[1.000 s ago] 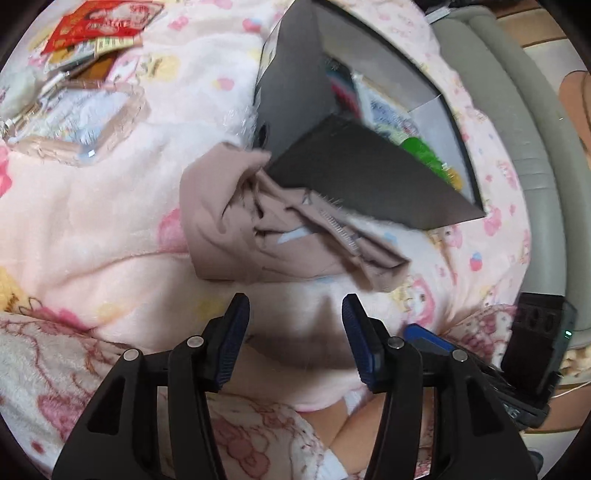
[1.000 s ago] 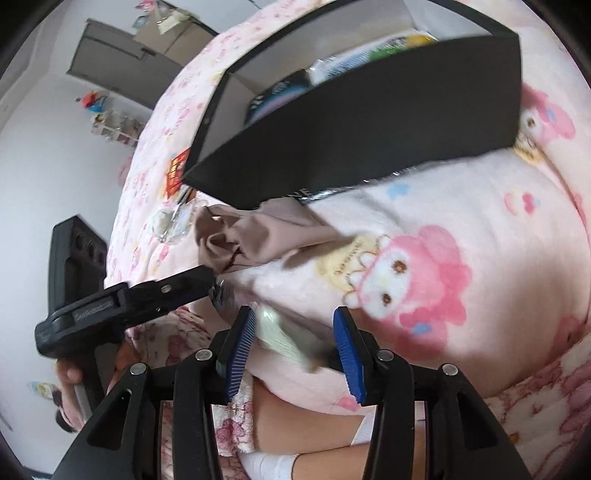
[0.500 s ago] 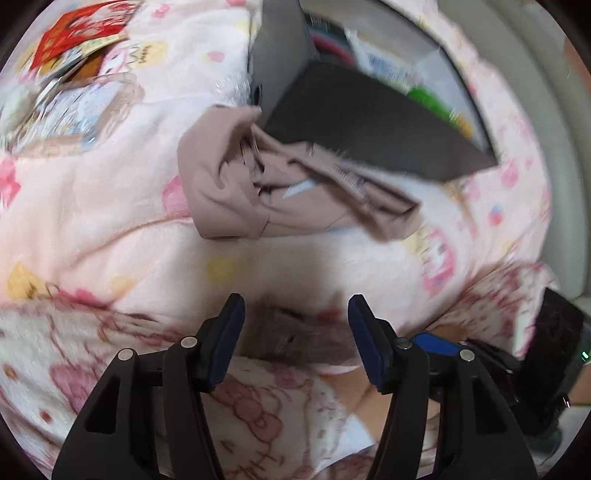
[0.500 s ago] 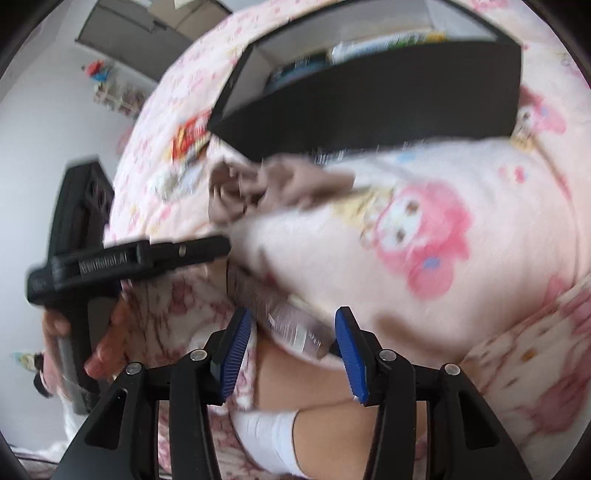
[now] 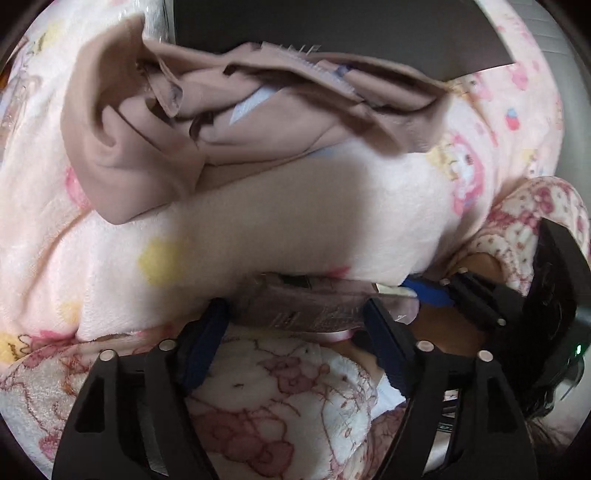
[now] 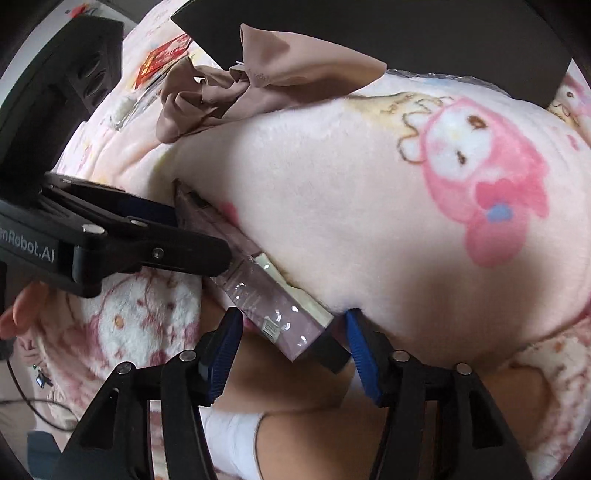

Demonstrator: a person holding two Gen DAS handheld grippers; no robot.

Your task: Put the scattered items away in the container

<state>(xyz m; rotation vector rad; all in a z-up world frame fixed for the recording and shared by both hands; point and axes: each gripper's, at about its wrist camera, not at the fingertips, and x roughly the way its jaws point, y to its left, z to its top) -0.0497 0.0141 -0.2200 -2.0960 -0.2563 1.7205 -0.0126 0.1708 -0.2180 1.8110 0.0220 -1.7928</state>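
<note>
A: What does the left wrist view show?

B: The left claw (image 5: 295, 325) points down at a pink cartoon-print blanket (image 5: 314, 214). Its jaws have just been opening and stand wide, with a clear-wrapped pack (image 5: 314, 306) lying between the blue pads at the blanket's near edge, not pinched. Further up, a crumpled beige cloth (image 5: 177, 122) lies on the blanket, touching the dark box (image 5: 332, 33) at the top edge. The right claw's blue pad (image 5: 428, 293) reaches in from the right, by the pack's end.

A: And the right wrist view?

B: The right claw (image 6: 291, 350) has also just been opening; its jaws are wide, the pack (image 6: 266, 295) slanting between them, and I cannot tell whether a pad touches it. The left claw (image 6: 177, 236) comes in from the left, straddling the pack's far end. The cloth (image 6: 236, 88) sits against the box (image 6: 406, 33) up top. A red packet (image 6: 162, 59) lies near the blanket's upper left edge.
</note>
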